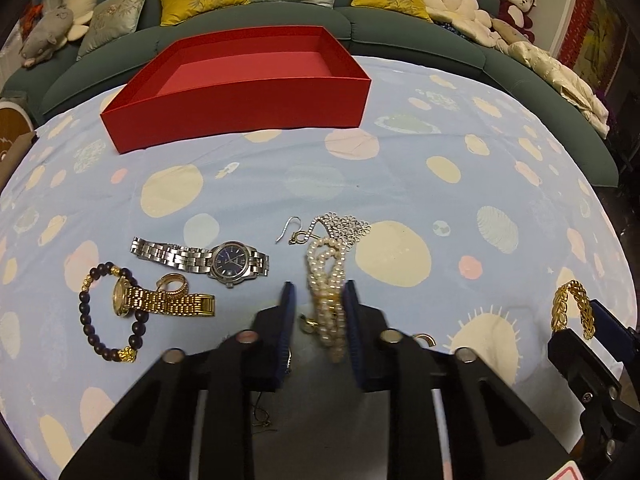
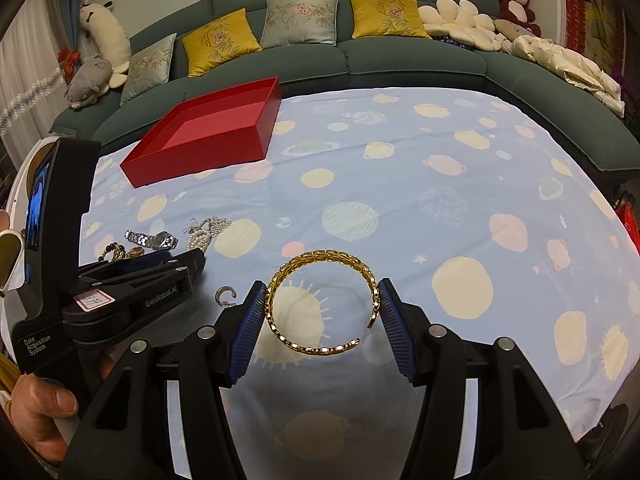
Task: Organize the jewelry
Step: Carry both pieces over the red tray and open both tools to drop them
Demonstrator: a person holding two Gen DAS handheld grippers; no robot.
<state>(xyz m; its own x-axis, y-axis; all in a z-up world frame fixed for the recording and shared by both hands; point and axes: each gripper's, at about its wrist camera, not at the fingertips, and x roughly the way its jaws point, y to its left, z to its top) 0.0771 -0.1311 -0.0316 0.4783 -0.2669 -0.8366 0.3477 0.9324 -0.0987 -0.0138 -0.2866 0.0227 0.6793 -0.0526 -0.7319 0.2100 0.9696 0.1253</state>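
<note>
My left gripper (image 1: 318, 292) has its jaws either side of a pearl bracelet (image 1: 326, 280) on the cloth, which touches the right pad; whether it is gripped I cannot tell. A silver watch (image 1: 204, 258), a gold watch (image 1: 160, 300), a dark bead bracelet (image 1: 108, 312), a silver flower piece (image 1: 344, 226) and a hook earring (image 1: 290, 230) lie nearby. My right gripper (image 2: 323, 292) is shut on a gold open bangle (image 2: 320, 276), held above the cloth; the bangle also shows in the left wrist view (image 1: 572, 308). An empty red box (image 1: 248, 84) stands at the back; it shows in the right wrist view (image 2: 208, 132) too.
The table carries a blue cloth with planet prints (image 2: 440, 200). A small gold hoop earring (image 2: 225, 295) lies between the grippers. A green sofa (image 2: 360, 60) with cushions and plush toys runs behind the table. A hand (image 2: 44, 408) holds the left gripper's body.
</note>
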